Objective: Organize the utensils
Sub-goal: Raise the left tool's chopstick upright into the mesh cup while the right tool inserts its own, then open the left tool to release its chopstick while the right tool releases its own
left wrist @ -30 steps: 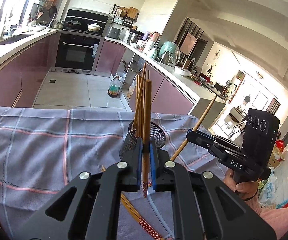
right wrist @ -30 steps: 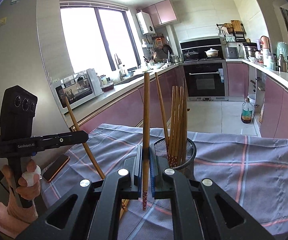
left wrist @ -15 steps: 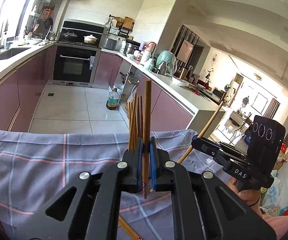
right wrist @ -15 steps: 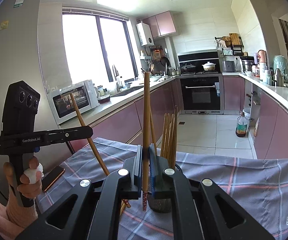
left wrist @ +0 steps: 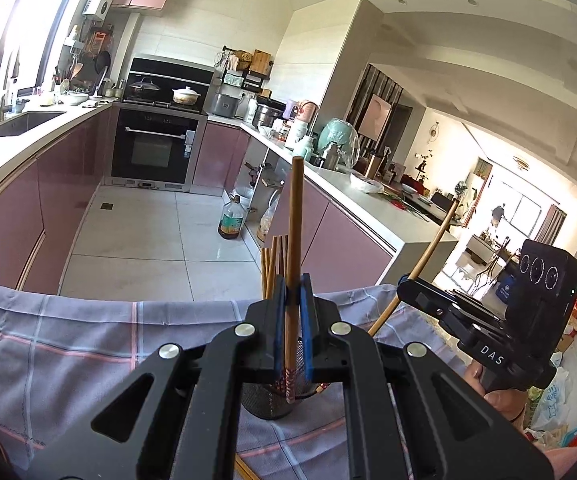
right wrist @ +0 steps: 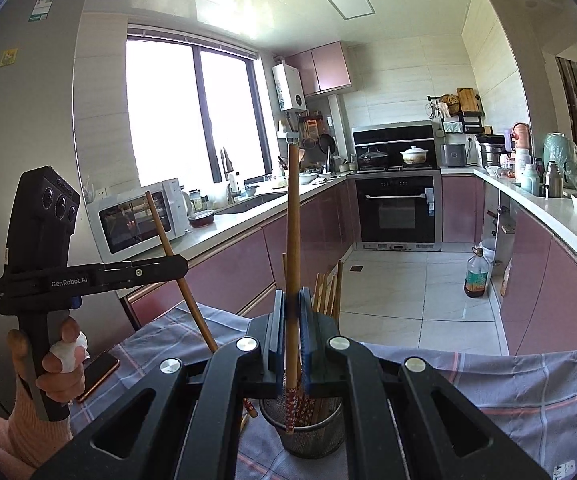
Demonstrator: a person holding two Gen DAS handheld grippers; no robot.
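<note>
Wooden chopsticks fill your grip: left hand-held gripper (left wrist: 291, 332) clamps one chopstick (left wrist: 293, 240) upright. Your right hand-held gripper (right wrist: 291, 344) clamps another chopstick (right wrist: 292, 240) above the mesh holder (right wrist: 308, 432).

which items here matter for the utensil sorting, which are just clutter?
In play: left hand-held gripper clamping a chopstick; right hand-held gripper clamping another chopstick; mesh holder with chopsticks.

Lying about: phone, checked cloth, microwave, oil bottle.
</note>
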